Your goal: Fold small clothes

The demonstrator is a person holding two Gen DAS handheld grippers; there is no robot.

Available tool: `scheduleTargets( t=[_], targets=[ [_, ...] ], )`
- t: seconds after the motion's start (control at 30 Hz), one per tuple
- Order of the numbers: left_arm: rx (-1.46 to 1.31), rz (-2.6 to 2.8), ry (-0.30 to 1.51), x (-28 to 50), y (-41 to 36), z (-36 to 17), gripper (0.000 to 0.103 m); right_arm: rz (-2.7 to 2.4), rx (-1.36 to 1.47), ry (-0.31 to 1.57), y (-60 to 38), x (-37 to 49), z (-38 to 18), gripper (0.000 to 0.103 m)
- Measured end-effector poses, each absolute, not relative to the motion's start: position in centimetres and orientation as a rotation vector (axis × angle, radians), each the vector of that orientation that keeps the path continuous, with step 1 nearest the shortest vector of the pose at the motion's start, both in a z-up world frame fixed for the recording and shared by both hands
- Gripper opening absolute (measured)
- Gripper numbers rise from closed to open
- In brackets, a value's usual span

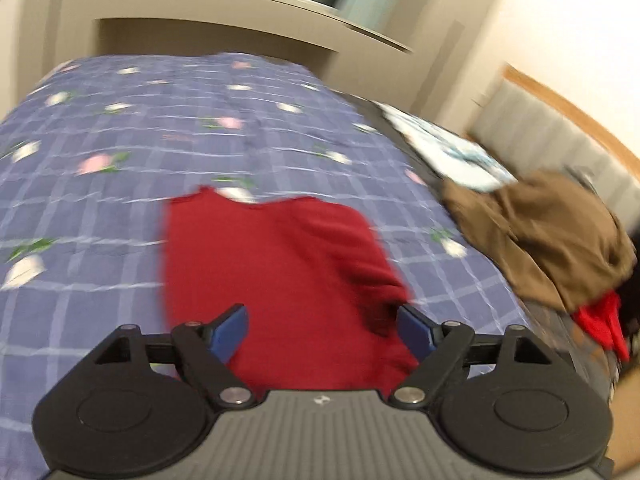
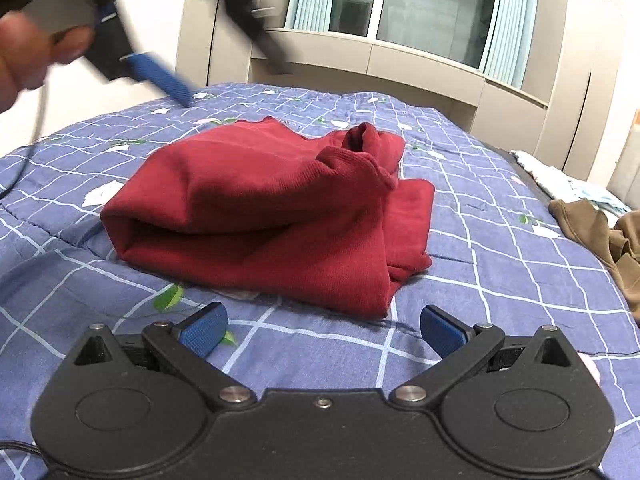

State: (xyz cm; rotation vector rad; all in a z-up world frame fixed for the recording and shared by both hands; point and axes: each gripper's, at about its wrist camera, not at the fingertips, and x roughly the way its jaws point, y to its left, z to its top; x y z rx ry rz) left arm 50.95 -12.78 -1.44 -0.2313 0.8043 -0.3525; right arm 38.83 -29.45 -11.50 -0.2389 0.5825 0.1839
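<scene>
A dark red knit garment (image 2: 272, 216) lies folded into a thick bundle on the blue checked bedspread (image 2: 500, 264); it also shows in the left wrist view (image 1: 280, 272). My left gripper (image 1: 322, 330) is open and empty, raised above the garment's near part; it appears blurred at the top left of the right wrist view (image 2: 160, 74). My right gripper (image 2: 324, 330) is open and empty, just in front of the bundle's near edge, low over the bedspread.
A pile of brown clothes (image 1: 540, 240) with a bright red piece (image 1: 600, 324) lies at the bed's right edge, also in the right wrist view (image 2: 600, 236). White-blue cloth (image 1: 448, 152) lies behind it. A window and cabinets stand beyond the bed.
</scene>
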Motion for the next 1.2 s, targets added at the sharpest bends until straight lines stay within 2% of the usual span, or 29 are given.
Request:
scheduleTargets(
  t=[0.3,0.43,0.5,0.6,0.67,0.7,0.73,0.77,0.8,0.83,0.87,0.9,0.97,1.2],
  targets=[
    [-0.46,-0.155,0.931,49.5,-3.8,-5.4,0.086,0.172,-0.169,0.504,-30.4,37.4,-9.8,0.102],
    [-0.516,-0.217,0.964,48.7,-3.6,-7.0,0.087,0.124,0.133,0.481,-33.3,37.5,-6.8,0.102],
    [-0.566,-0.247,0.991,48.7,-3.3,-8.2,0.083,0.114,0.294,0.471,-34.7,38.2,-5.8,0.1],
    [-0.619,-0.288,1.016,48.7,-3.4,-9.1,0.078,0.108,0.399,0.514,-35.6,40.7,-5.1,0.086],
    [-0.641,-0.316,1.018,48.8,-3.5,-9.4,0.071,0.113,0.422,0.557,-35.4,42.3,-5.1,0.072],
    [-0.652,-0.335,1.02,48.9,-3.6,-9.6,0.063,0.119,0.432,0.579,-35.1,43.0,-5.1,0.068],
    [-0.66,-0.352,1.028,49.1,-3.7,-9.7,0.057,0.119,0.44,0.605,-34.8,43.5,-5.3,0.059],
    [-0.663,-0.359,1.036,49.3,-4.0,-9.9,0.044,0.111,0.445,0.635,-34.5,44.0,-5.6,0.043],
    [-0.659,-0.354,1.048,49.6,-4.2,-10.0,0.033,0.105,0.451,0.651,-34.4,44.1,-5.7,0.035],
    [-0.646,-0.347,1.057,49.7,-4.3,-10.1,0.026,0.093,0.462,0.659,-34.3,43.8,-5.8,0.018],
    [-0.632,-0.347,1.054,49.6,-4.4,-10.0,0.014,0.084,0.466,0.656,-34.4,43.3,-5.8,0.009],
    [-0.616,-0.35,1.035,49.4,-4.3,-9.7,0.011,0.085,0.466,0.654,-34.5,42.7,-5.6,0.008],
    [-0.589,-0.366,0.994,48.8,-4.1,-9.0,0.009,0.08,0.463,0.652,-35.0,41.6,-5.7,0.005],
    [-0.546,-0.367,1.032,48.0,-3.6,-10.0,0.009,0.046,0.509,0.71,-36.3,40.2,-9.2,0.004]
  ],
)
